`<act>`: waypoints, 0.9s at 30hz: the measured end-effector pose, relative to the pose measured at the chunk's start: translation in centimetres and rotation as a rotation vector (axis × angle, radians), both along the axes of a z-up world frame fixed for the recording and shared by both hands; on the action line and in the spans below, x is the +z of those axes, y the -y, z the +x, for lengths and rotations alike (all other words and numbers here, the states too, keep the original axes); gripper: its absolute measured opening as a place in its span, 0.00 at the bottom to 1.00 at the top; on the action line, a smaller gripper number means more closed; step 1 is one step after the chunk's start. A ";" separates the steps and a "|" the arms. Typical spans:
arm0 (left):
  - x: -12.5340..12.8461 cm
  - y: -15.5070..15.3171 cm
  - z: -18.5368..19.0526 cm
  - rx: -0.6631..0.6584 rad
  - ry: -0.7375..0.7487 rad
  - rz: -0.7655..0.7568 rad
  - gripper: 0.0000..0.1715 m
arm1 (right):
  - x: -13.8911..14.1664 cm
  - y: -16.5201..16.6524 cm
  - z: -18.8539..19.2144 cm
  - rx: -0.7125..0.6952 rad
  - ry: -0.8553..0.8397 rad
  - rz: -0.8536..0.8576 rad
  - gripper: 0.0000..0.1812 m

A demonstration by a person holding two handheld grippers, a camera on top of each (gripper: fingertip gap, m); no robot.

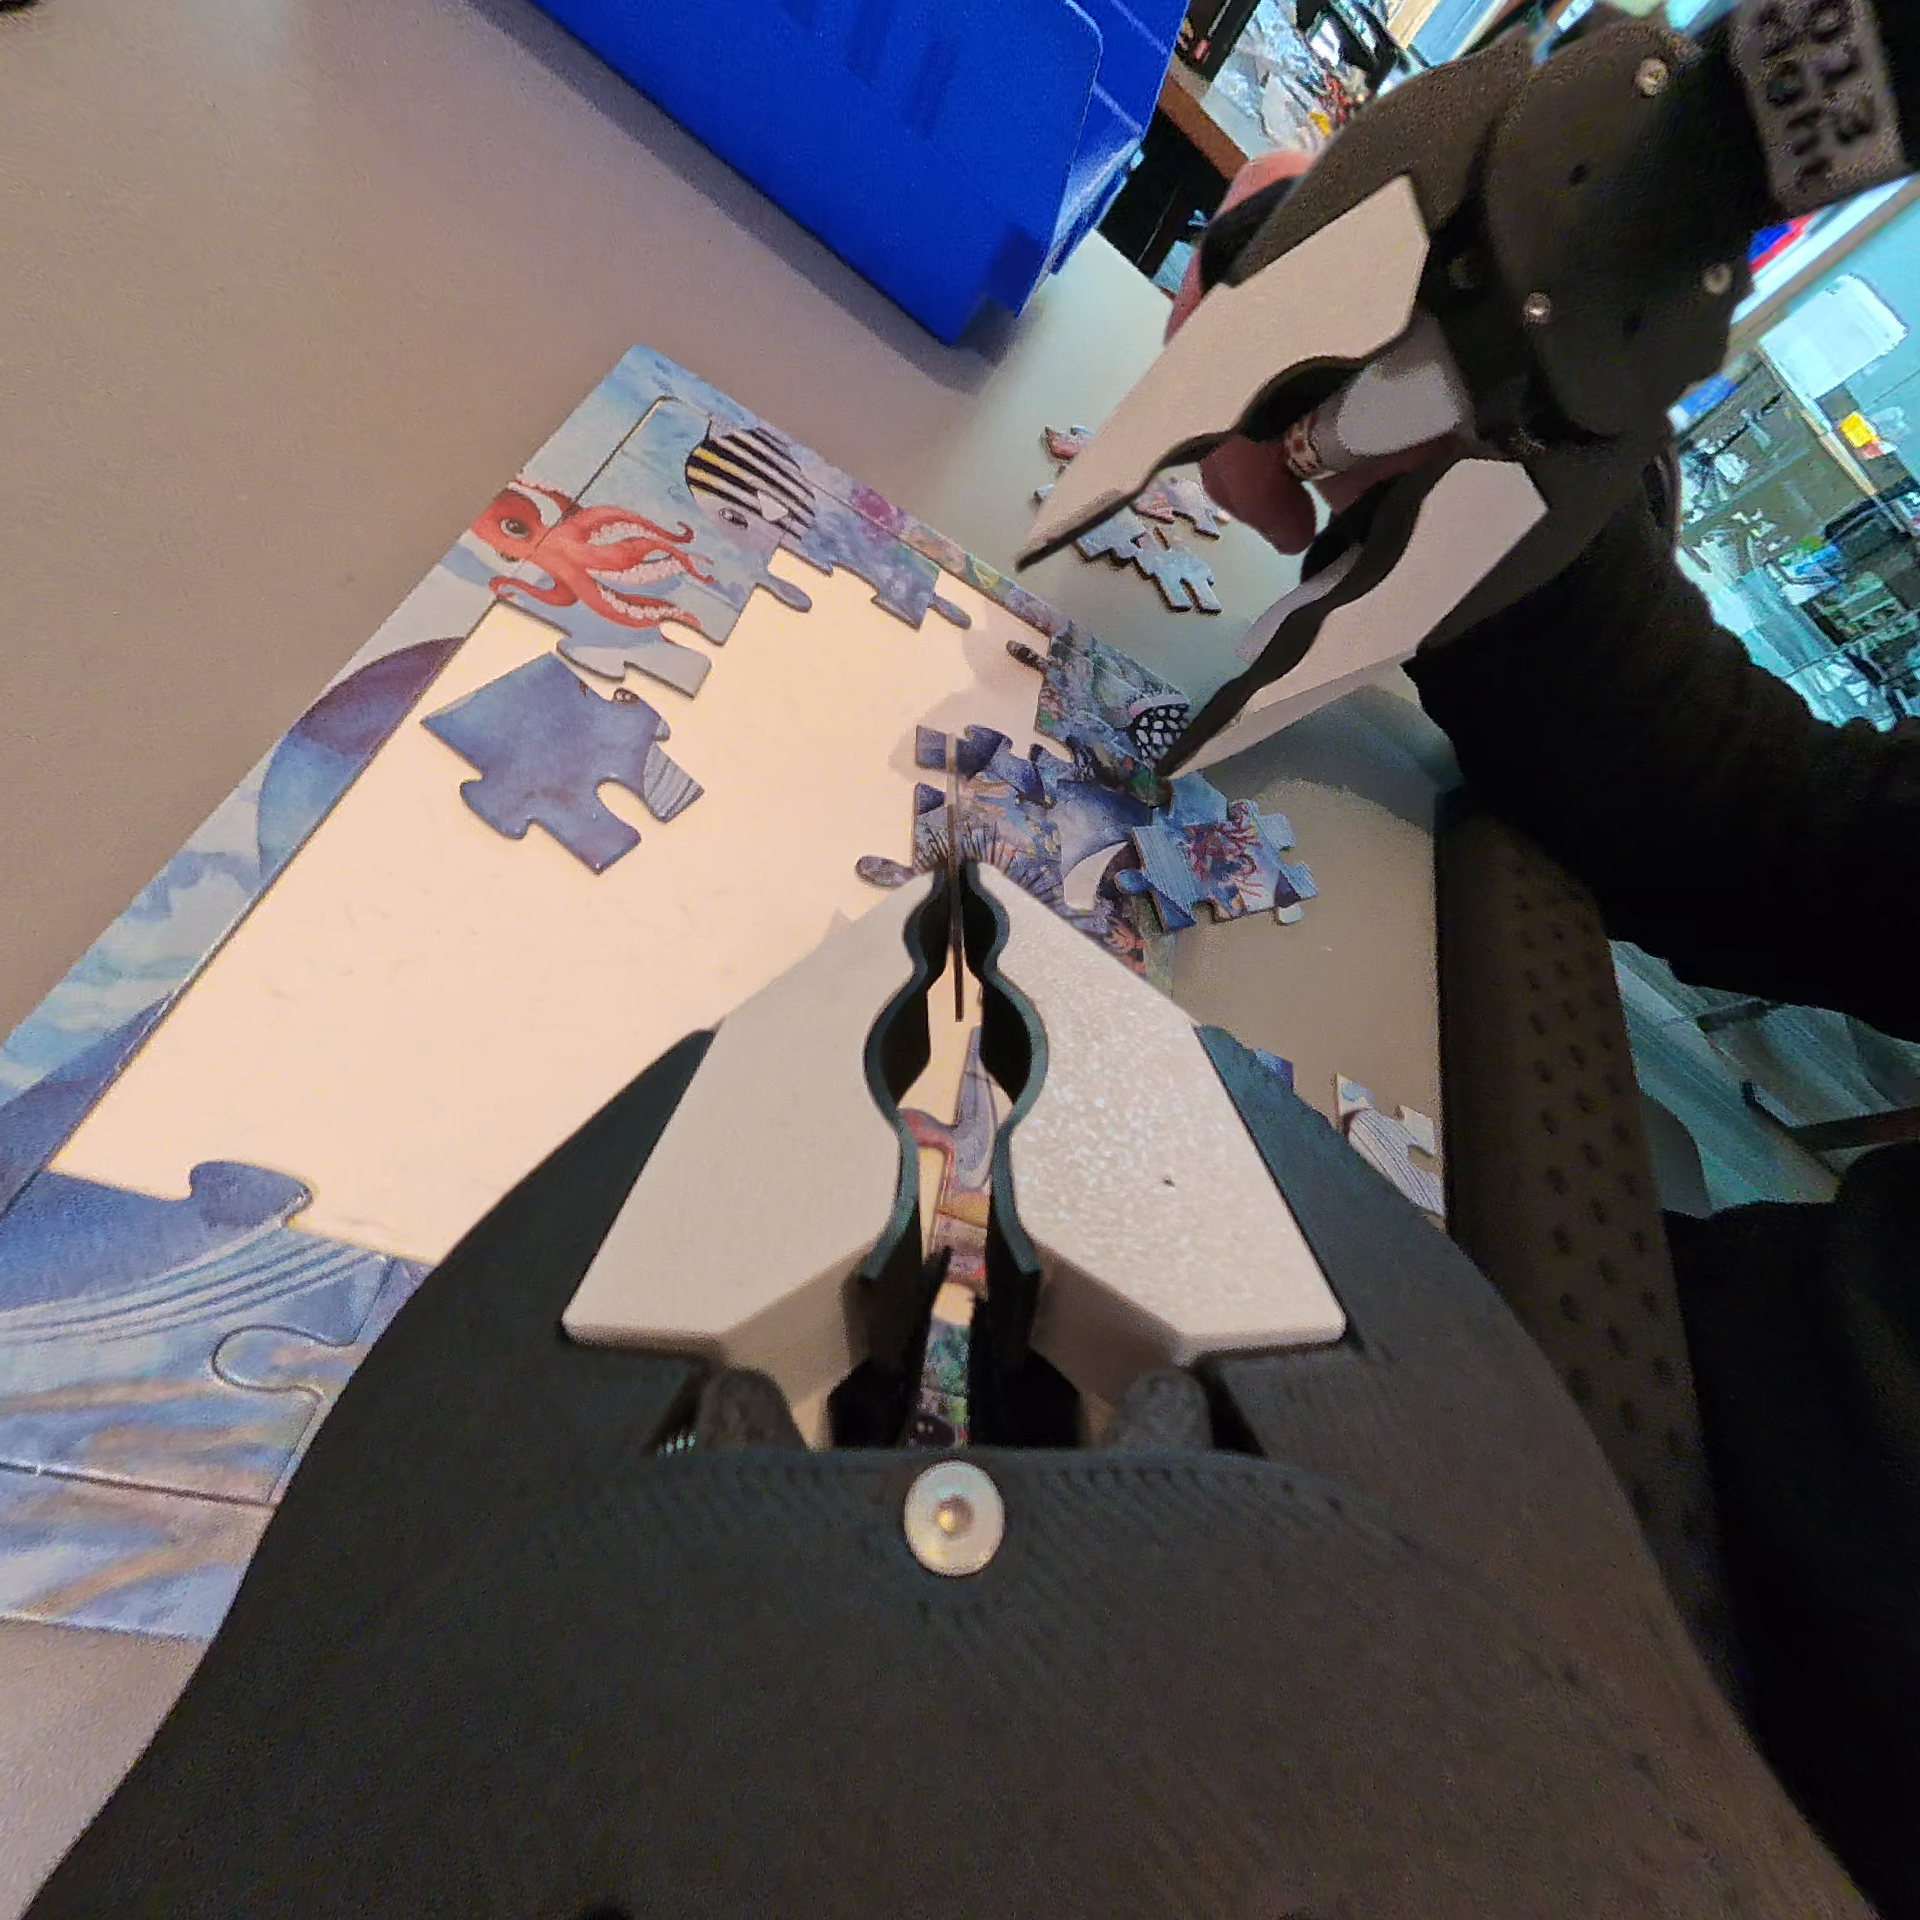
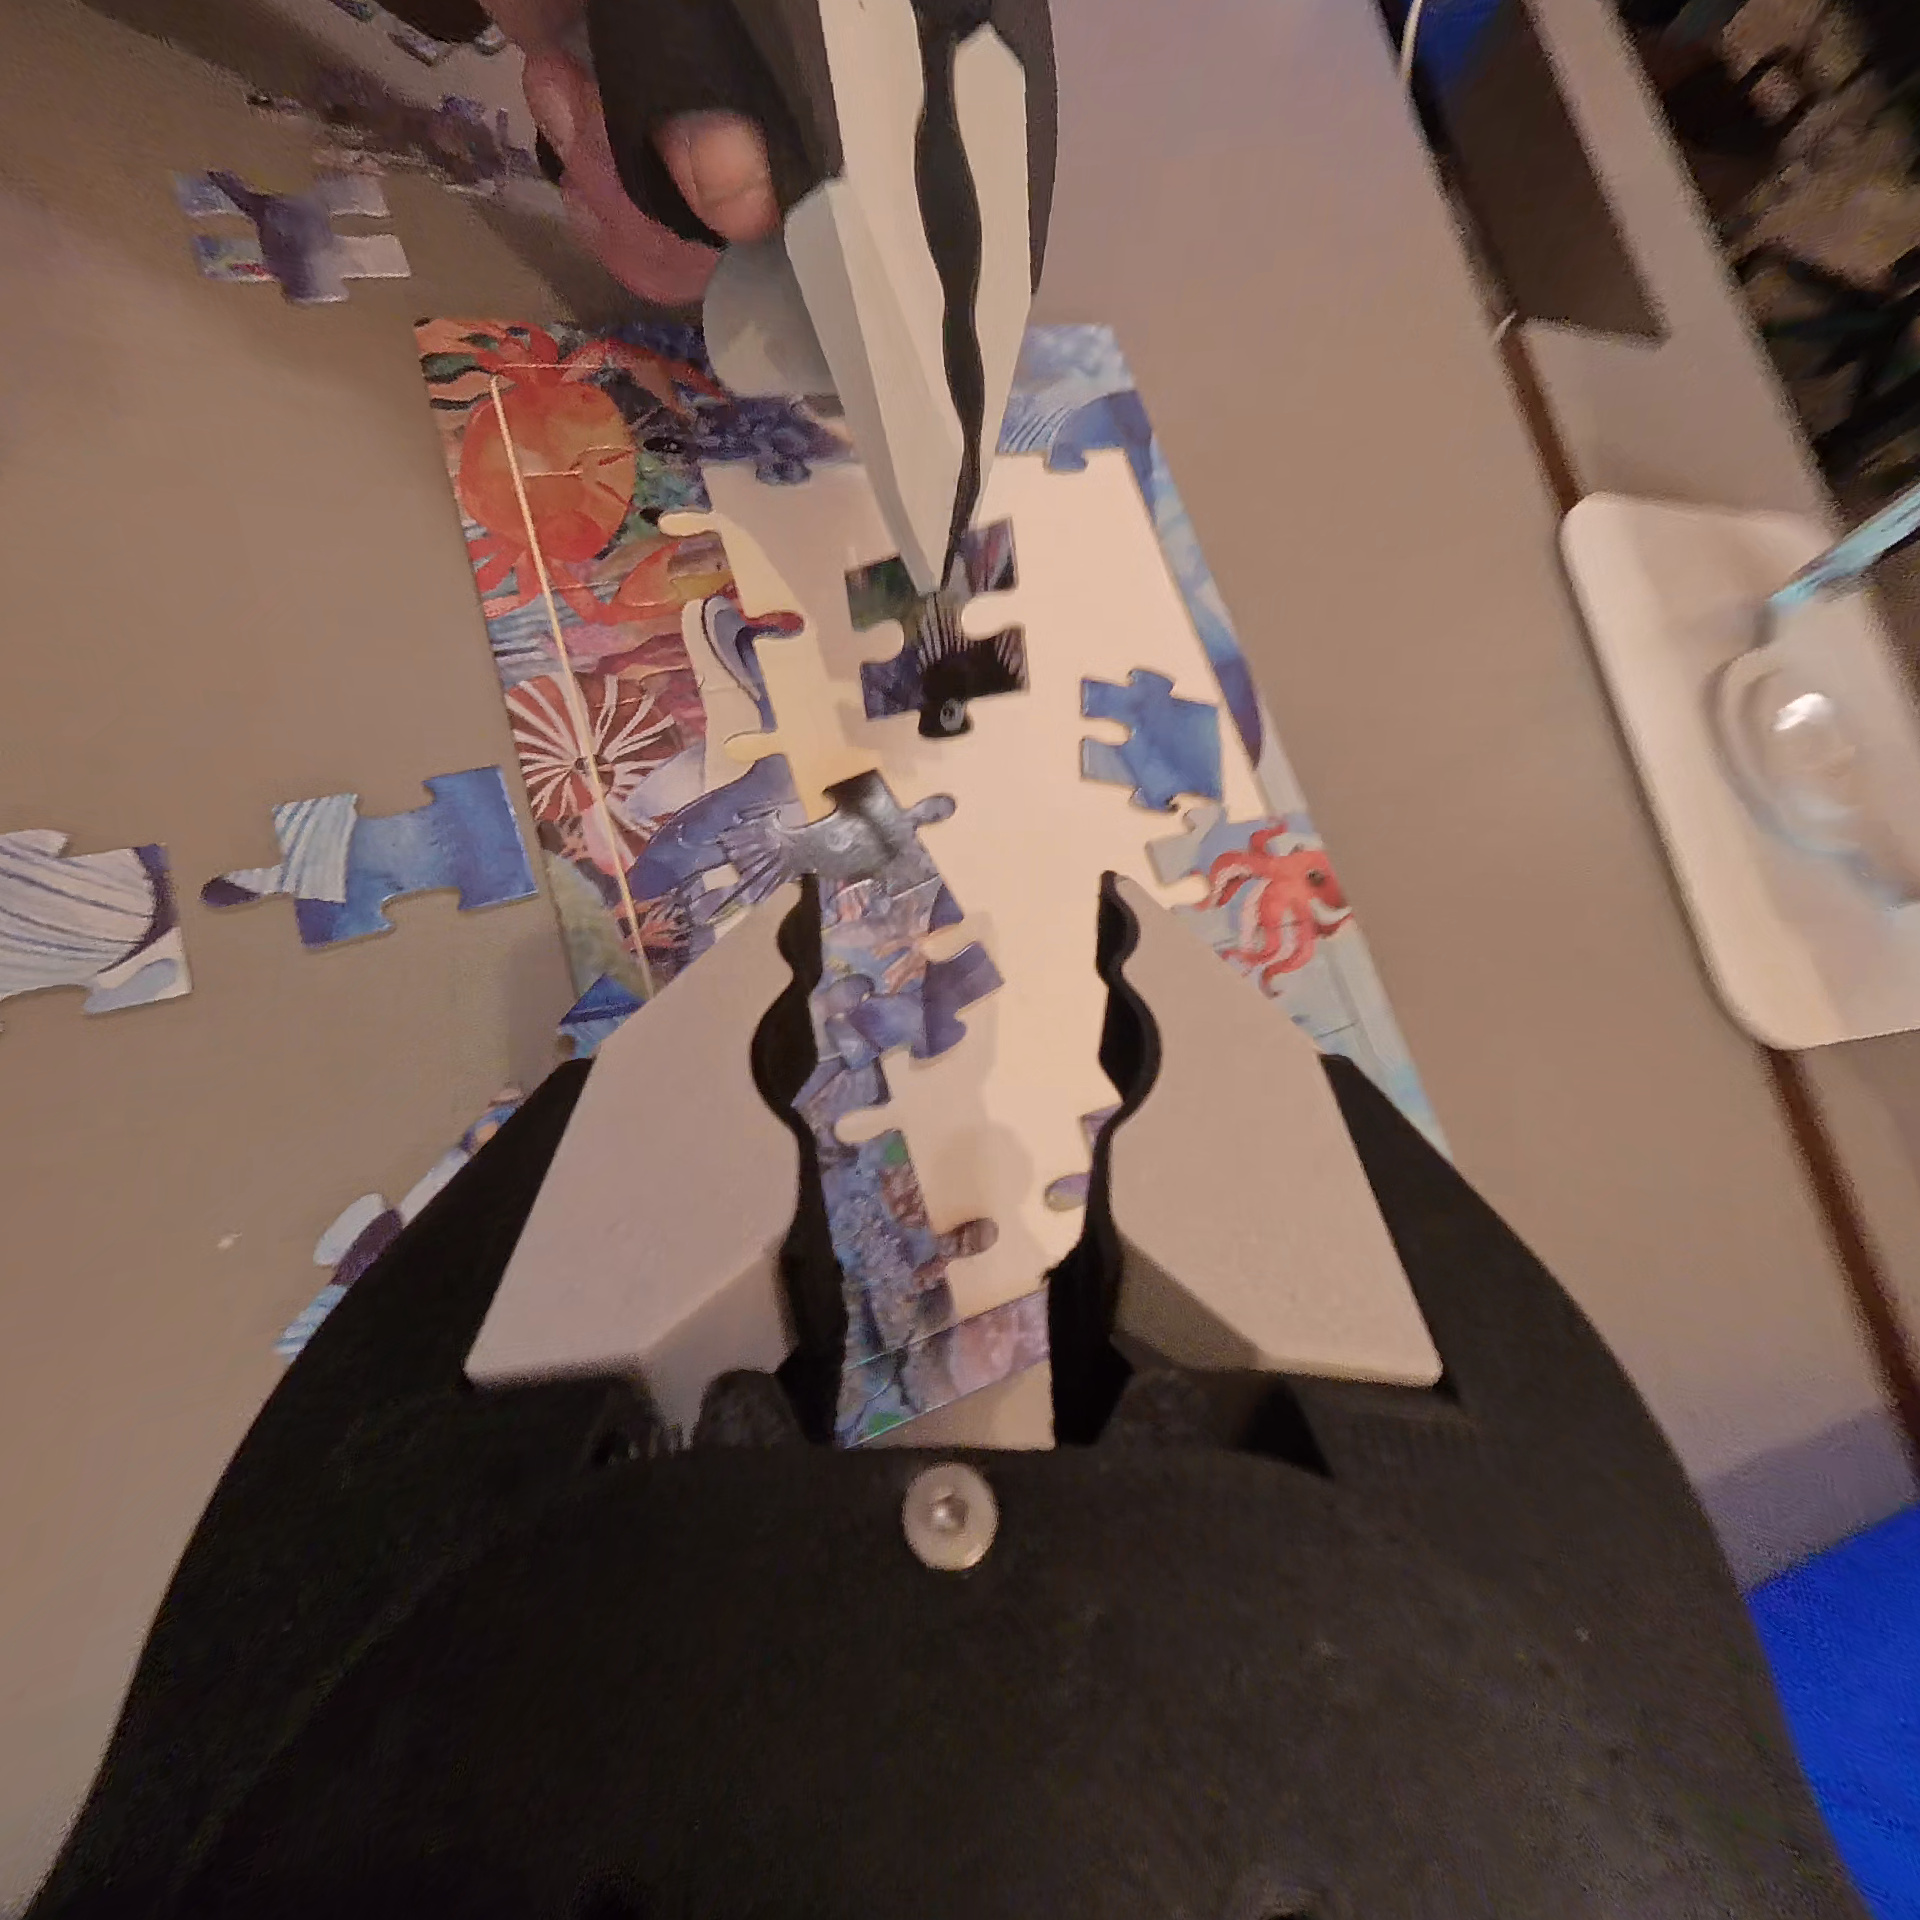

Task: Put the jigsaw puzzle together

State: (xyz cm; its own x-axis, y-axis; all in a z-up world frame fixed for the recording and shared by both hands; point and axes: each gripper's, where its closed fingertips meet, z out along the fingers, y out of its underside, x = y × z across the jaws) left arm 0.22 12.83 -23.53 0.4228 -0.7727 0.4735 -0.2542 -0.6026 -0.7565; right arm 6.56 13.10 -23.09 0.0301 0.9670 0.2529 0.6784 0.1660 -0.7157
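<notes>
Pinching a fish-patterned puzzle piece [image 2: 940, 639] edge-on at frame centre, the left gripper [image 1: 954, 883] holds it over the puzzle tray's [image 1: 447, 977] bare cream middle; the right gripper [image 2: 951, 894] hangs spread and empty below.

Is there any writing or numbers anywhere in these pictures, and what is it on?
Black tag on the right gripper: raised characters, which I will not quote.
Yellow sign far in the background: too small to read.
Jigsaw puzzle: pictures only, no writing seen.
</notes>
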 end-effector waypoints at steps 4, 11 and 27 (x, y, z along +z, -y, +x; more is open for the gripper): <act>-0.5 -0.2 -0.8 0.011 -0.038 -0.021 0.00 | -2.7 0.3 0.7 0.030 0.047 -0.170 0.34; -0.6 -0.3 -0.6 0.012 -0.047 -0.015 0.00 | -5.3 0.2 1.0 0.126 0.164 -0.356 0.36; -1.3 -0.5 -0.8 0.005 -0.071 -0.015 0.00 | -5.0 0.3 1.7 0.140 0.148 -0.333 0.16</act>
State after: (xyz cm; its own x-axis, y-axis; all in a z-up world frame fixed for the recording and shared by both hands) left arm -0.58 13.29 -24.84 0.4599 -0.7636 0.4533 -0.3036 -0.6149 -0.7278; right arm 8.29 12.79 -28.08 -0.1209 0.9891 -0.0839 0.7657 0.0391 -0.6420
